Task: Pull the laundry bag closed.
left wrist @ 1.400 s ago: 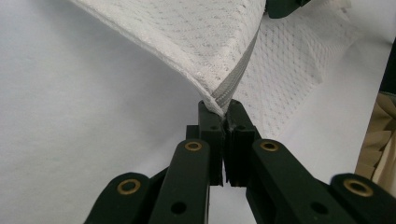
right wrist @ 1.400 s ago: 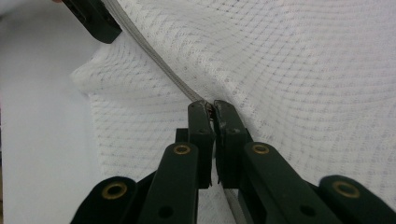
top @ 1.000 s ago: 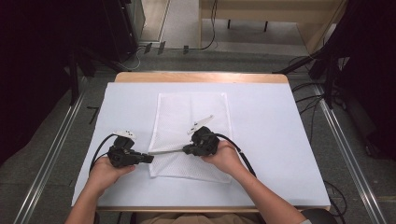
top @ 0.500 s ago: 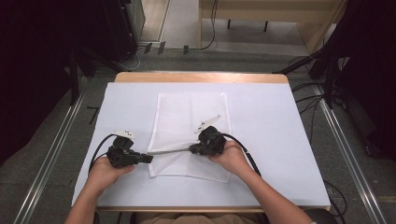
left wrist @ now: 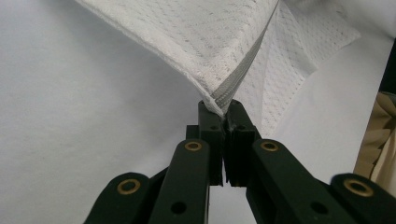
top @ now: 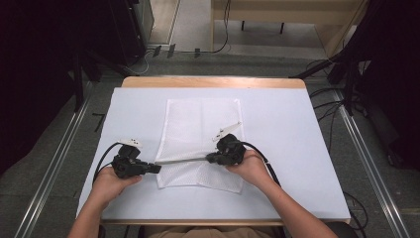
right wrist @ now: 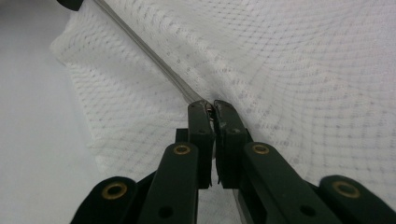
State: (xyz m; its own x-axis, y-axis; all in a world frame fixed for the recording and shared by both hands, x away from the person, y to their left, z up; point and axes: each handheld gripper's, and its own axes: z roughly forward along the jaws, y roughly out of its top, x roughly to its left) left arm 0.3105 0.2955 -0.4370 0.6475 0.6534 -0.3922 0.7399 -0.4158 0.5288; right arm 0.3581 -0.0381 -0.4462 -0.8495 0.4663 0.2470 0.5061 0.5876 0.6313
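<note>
A white mesh bag [top: 200, 124] lies flat in the middle of the table, with a grey zipper [top: 181, 159] stretched taut across its near part. My left gripper [top: 157, 168] is shut on the bag's left end of the zipper; in the left gripper view the jaws pinch the folded mesh bag [left wrist: 196, 32] at the zipper tape [left wrist: 238, 77], lifting that corner. My right gripper [top: 209, 158] is shut on the zipper pull, a small metal piece between the jaw tips of the right gripper [right wrist: 210, 106]. The zipper [right wrist: 154, 56] runs away from them over the mesh [right wrist: 289, 70].
The table [top: 287, 124] has a white top and a wooden far edge [top: 213, 82]. Metal rails [top: 59, 163] run along the floor on both sides, and cables [top: 327, 104] lie on the floor at the right. Dark equipment stands at the far left.
My right gripper has slid a little to the right along the zipper, so the stretch between the two grippers is longer. The left gripper has stayed put.
</note>
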